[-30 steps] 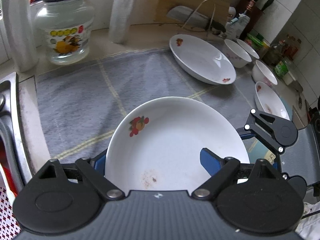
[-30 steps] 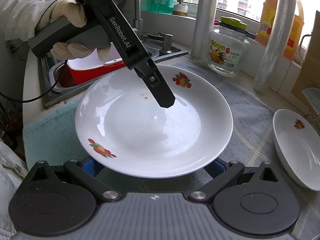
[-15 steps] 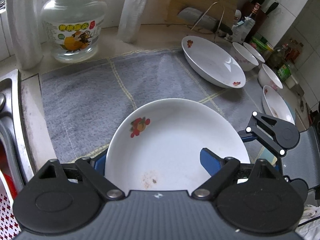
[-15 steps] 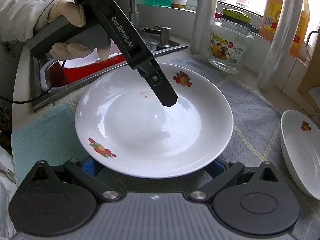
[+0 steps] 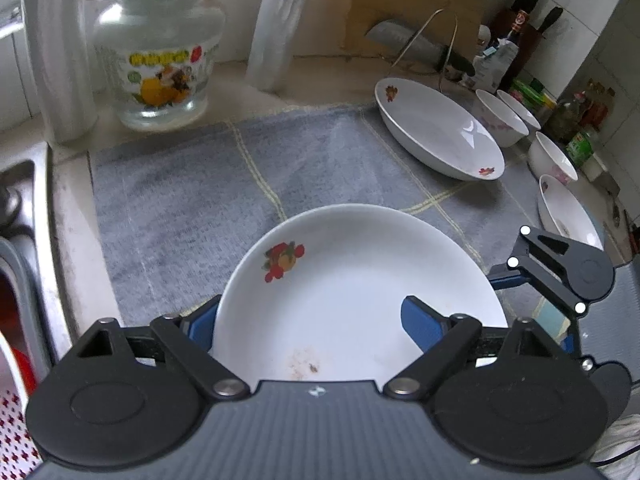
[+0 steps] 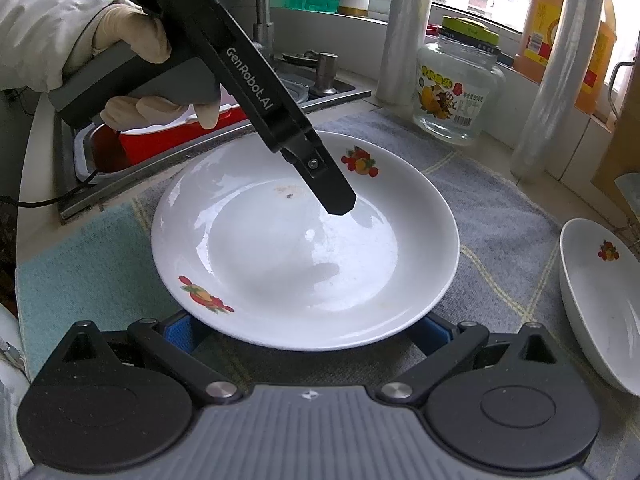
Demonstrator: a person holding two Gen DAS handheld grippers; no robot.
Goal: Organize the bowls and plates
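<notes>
A white plate with fruit prints (image 5: 360, 280) (image 6: 304, 240) is held above the grey cloth. My left gripper (image 5: 308, 320) is shut on its rim, one blue finger (image 5: 420, 320) above the plate and one under it; this gripper also shows in the right wrist view (image 6: 336, 196). My right gripper (image 6: 308, 332) has both blue fingers under the plate's near edge, and its grip is hidden. It also shows in the left wrist view (image 5: 560, 276). A second white plate (image 5: 436, 132) (image 6: 600, 300) lies on the cloth to the right.
Several white bowls (image 5: 500, 120) stand in a row beyond the second plate. A glass jar (image 5: 156, 52) and two plastic-wrap rolls (image 5: 280, 20) stand at the back. A sink with a red basin (image 6: 168, 136) is at the left. A knife (image 5: 420, 48) leans on a cutting board.
Both grippers and the plate have moved forward over the cloth toward the back of the counter; the jar and second plate look nearer. The grip on the plate is unchanged.
</notes>
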